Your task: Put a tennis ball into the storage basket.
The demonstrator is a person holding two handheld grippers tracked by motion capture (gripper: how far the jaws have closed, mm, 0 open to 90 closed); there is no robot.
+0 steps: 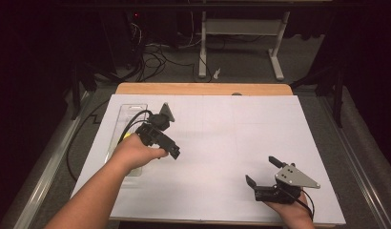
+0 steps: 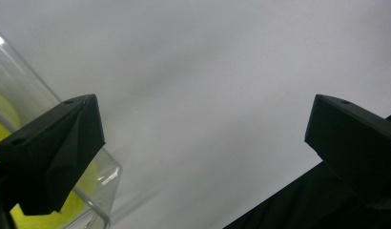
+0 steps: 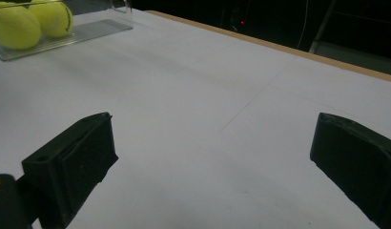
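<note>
**Open claws beside a tray of tennis balls**

The white worktop (image 1: 222,143) lies mostly bare. Along its left edge sits a long clear plastic tray (image 1: 131,112), and the right gripper view shows yellow tennis balls (image 3: 22,26) lying in it. The left claw (image 1: 167,145) hovers just beside the tray, jaws spread wide with nothing between them. The right claw (image 1: 261,171) rests well apart near the front right, jaws likewise spread and empty. A ball is probably light, springy and fuzzy, so it should grip well but may roll; squeezing it across its middle looks safest. The tray looks stiff but slippery.
</note>
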